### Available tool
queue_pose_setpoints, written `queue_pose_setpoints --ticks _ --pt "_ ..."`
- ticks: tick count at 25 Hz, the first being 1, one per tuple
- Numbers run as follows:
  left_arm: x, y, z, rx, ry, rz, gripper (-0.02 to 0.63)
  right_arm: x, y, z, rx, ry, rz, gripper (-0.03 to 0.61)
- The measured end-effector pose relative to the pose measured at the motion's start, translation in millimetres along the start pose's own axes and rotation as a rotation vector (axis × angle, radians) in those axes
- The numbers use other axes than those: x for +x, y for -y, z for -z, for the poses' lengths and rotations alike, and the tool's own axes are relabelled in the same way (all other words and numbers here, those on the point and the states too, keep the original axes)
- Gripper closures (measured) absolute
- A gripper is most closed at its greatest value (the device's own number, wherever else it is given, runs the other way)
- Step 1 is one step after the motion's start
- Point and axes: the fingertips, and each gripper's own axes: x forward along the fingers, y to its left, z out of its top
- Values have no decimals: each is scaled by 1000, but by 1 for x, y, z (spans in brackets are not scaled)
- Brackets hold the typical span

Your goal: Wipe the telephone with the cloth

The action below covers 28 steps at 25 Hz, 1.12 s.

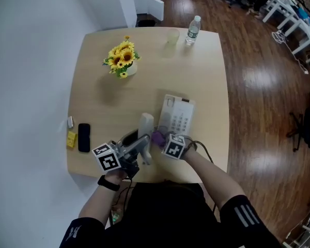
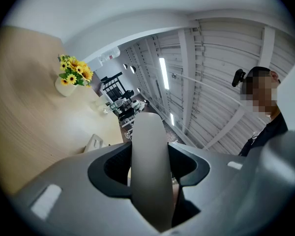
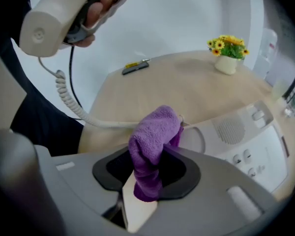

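Note:
The white telephone base (image 1: 176, 115) lies on the wooden table (image 1: 206, 76) near its front edge. My left gripper (image 1: 139, 146) is shut on the pale handset (image 1: 145, 128), lifted off the base. In the left gripper view the handset (image 2: 150, 171) fills the gap between the jaws. A coiled cord (image 3: 71, 107) hangs from the handset (image 3: 54, 18). My right gripper (image 1: 161, 139) is shut on a purple cloth (image 3: 152, 146), just in front of the base (image 3: 241, 141). The cloth (image 1: 157, 137) sits beside the handset's lower end.
A pot of sunflowers (image 1: 123, 60) stands at the table's back left. A water bottle (image 1: 193, 30) and a clear cup (image 1: 171, 37) stand at the far edge. A black smartphone (image 1: 83, 137) and a small yellow item (image 1: 71, 139) lie front left.

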Motion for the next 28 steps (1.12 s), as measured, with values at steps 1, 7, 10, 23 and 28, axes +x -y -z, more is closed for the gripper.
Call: queue_pose_setpoints --ticks 1,7,10,23,28 --pt "1 -2 0 6 -5 -9 397 -3 -9 2 7 19 -26 443" --pt "18 -43 -2 54 -21 -132 397 -57 -41 10 127 226 22 442" --pt "36 -69 -5 111 -51 -244 397 -88 -45 18 154 290 91 442" --pt "123 -164 60 287 -338 -610 397 -144 -40 50 423 480 228 442" --pt "142 -180 69 361 -415 -685 397 -149 -45 65 457 483 246 442"
